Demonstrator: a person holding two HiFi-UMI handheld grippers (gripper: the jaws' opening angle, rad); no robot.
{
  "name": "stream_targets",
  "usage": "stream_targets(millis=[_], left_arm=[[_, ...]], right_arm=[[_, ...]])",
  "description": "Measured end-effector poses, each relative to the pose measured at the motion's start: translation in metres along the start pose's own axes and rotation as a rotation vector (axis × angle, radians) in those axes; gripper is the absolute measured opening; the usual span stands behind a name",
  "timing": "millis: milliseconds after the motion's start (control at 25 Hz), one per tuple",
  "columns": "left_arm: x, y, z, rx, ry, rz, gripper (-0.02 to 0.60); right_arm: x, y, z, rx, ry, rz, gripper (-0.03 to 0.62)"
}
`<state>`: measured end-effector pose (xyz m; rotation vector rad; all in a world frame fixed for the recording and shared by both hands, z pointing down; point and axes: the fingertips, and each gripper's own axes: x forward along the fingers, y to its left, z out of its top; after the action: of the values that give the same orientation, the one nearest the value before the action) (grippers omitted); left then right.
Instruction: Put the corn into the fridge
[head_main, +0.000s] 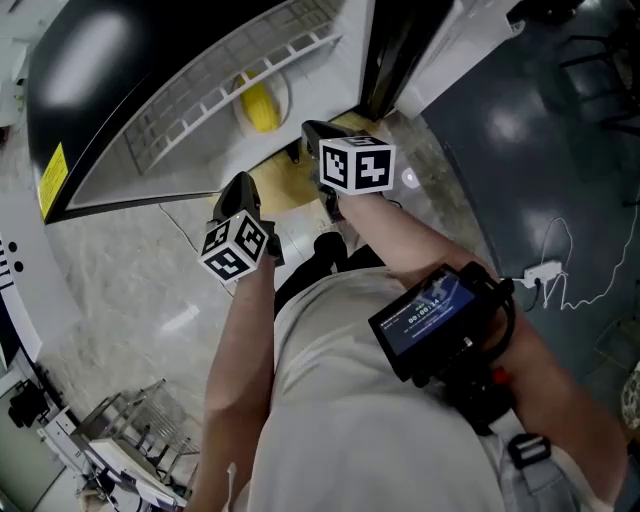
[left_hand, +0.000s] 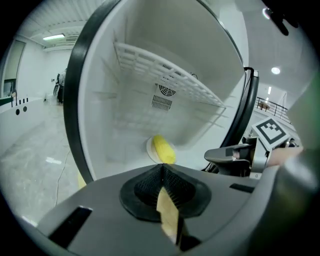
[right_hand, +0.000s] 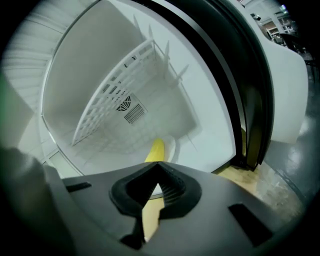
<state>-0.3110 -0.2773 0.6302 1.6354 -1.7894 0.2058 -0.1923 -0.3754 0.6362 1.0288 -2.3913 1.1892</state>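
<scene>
Ahead of the left gripper (left_hand: 161, 170) and right gripper (right_hand: 159, 172), both closed empty, corn (head_main: 258, 106) lay inside the fridge (left_hand: 150, 75); yellow sticker (head_main: 52, 178) illegible.

Corn (head_main: 259, 106) on a plate (head_main: 283, 100) in the fridge (head_main: 352, 45), under the wire shelf (head_main: 230, 75) — vent (left_hand: 161, 102) behind

COUNT | corn (head_main: 258, 108): 1 | plate (head_main: 285, 96): 1 | fridge (head_main: 345, 80): 1 | wire shelf (head_main: 225, 85): 1 | grippers: 2, left gripper (left_hand: 161, 168) and right gripper (right_hand: 159, 168) | marker cubes (head_main: 235, 248): 2, one per gripper | rear vents (left_hand: 166, 90): 2
</scene>
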Motion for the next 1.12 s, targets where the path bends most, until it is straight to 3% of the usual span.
stream_targets(millis=[120,320,640,960,1120], left_arm=[[-0.026,-0.012,-0.008,-0.019,-0.022,-0.046,0.008],[-0.109,-0.065,0.003,0.012,-0.111,-0.077,0.008],[-0.166,-0.086,-0.002,0.014,-0.179,-0.144,0.008],[-0.202,-0.105,-0.009,0.032,-0.236,-0.179,0.008],[-0.210,-0.123,-0.013,0.046,-0.247,-0.223,0.008]], right_arm=[[-0.024,0.016,-0.009,-0.022,0.001,0.067,0.006],[-0.119,0.065,0.009,-0.158,-0.076,0.211,0.006],[-0.165,0.102,-0.002,-0.272,-0.060,0.383,0.006],[-0.210,0.112,-0.021,-0.336,-0.059,0.464,0.006],[-0.222,0.110,-0.031,-0.357,-0.048,0.461,0.006]])
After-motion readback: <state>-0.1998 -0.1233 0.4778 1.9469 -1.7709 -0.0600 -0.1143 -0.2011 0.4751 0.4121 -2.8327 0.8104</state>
